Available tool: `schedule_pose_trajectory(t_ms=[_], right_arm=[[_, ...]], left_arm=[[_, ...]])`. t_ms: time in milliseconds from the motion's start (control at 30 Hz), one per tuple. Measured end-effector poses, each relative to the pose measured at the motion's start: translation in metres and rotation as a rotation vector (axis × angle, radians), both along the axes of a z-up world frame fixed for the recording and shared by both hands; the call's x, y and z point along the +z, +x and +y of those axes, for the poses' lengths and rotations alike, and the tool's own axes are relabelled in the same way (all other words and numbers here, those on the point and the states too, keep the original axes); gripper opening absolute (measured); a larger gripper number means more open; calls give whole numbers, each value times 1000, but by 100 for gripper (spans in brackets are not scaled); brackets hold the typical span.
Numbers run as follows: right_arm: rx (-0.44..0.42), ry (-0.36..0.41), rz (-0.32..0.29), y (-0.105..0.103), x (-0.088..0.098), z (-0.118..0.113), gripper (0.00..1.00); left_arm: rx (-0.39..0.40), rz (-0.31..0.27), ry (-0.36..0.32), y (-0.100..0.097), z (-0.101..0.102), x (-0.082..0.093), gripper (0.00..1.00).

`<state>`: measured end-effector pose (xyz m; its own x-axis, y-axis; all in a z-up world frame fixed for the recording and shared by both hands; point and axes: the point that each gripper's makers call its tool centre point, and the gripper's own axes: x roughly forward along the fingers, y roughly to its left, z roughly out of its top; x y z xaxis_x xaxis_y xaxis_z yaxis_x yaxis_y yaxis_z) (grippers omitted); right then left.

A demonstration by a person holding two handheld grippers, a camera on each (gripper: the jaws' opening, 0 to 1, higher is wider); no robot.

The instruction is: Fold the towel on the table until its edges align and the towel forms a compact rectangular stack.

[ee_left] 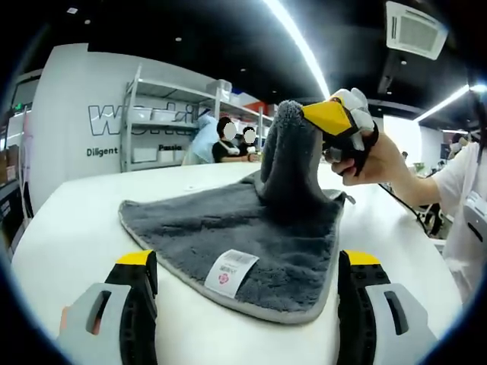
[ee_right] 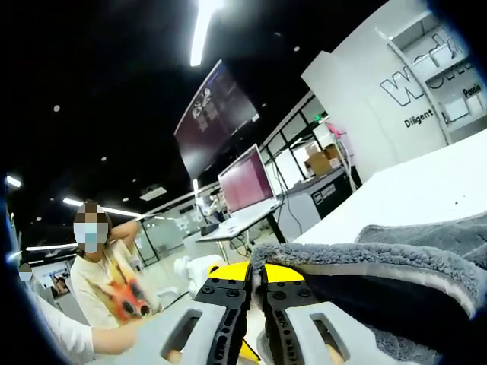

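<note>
A dark grey towel (ee_left: 228, 228) with a lighter hem and a white label (ee_left: 230, 272) lies spread on the white table (ee_left: 76, 220). Its far right corner is pulled up into a peak. My right gripper (ee_left: 335, 118), yellow-tipped and held by a person's hand, is shut on that raised corner. In the right gripper view the jaws (ee_right: 256, 274) are pressed together on the towel's edge (ee_right: 380, 281), which drapes off to the right. My left gripper (ee_left: 247, 262) stands open low at the towel's near edge, one jaw on each side of the label, with nothing gripped.
A metal shelf rack (ee_left: 163, 122) and a lettered wall stand behind the table, with people seated (ee_left: 228, 141) beyond it. A person's white sleeve (ee_left: 464, 198) is at the right. Desks with a monitor (ee_right: 247, 179) and another person (ee_right: 103, 274) lie past the table's edge (ee_right: 426, 186).
</note>
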<state>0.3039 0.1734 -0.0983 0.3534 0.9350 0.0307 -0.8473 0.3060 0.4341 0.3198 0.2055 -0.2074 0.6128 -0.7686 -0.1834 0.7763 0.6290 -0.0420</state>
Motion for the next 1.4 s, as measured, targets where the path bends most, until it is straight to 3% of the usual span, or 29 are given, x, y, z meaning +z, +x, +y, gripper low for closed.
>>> schedule_pose_trajectory(t_ms=[267,1067,1400], right_arm=[[22,-50,17,5,-17,11,1],[119,-245,54,-16,-74,34,1],[142,-305,57,-17,-86,41,1]], left_arm=[[-1,-1,3,3,2,1,97],[-15,-6,-5,-1,-2,2,97],[-27,-13,-2,-5,-5,2,98]])
